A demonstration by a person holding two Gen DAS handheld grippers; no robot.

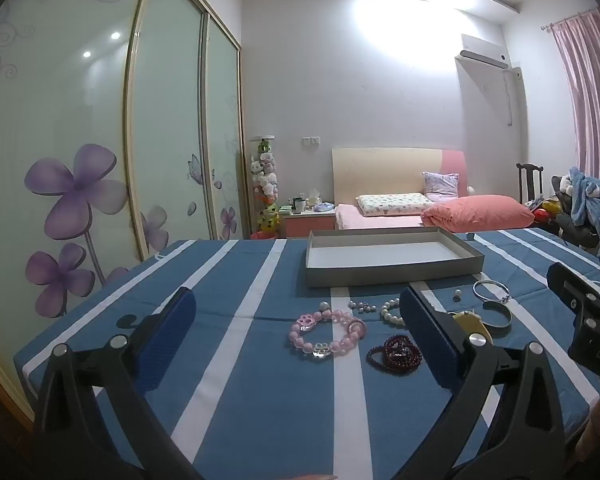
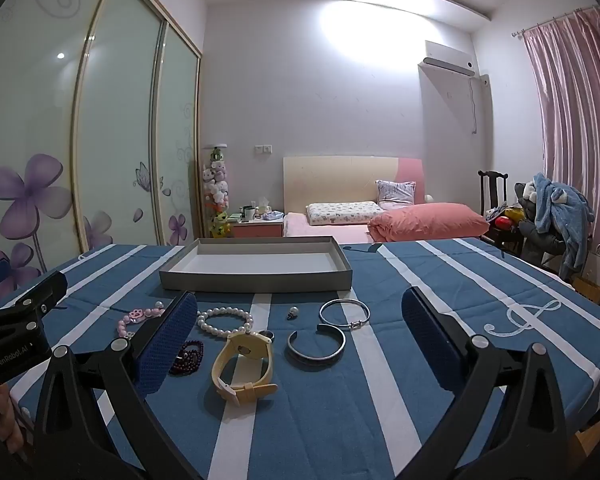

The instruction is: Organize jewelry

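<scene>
Jewelry lies loose on the striped blue cloth in front of an empty grey tray (image 1: 392, 274) (image 2: 256, 282). My left gripper (image 1: 298, 292) stands open above a pink bead bracelet (image 1: 326, 334), with a dark red bead bracelet (image 1: 396, 352) and a pearl bracelet (image 1: 392, 312) by its right finger. My right gripper (image 2: 299, 294) is open too. Between its fingers lie a yellow watch (image 2: 244, 364), a dark cuff bangle (image 2: 316, 346), a silver bangle (image 2: 344, 314), a stud earring (image 2: 293, 312) and a ring (image 2: 267, 335). Neither gripper holds anything.
The table (image 2: 480, 280) ends close below both grippers and at the right. Beyond it are a bed (image 2: 420, 220), a chair piled with clothes (image 2: 556, 212) at the right and wardrobe doors (image 1: 80, 160) at the left. The other gripper's body shows at each view's edge.
</scene>
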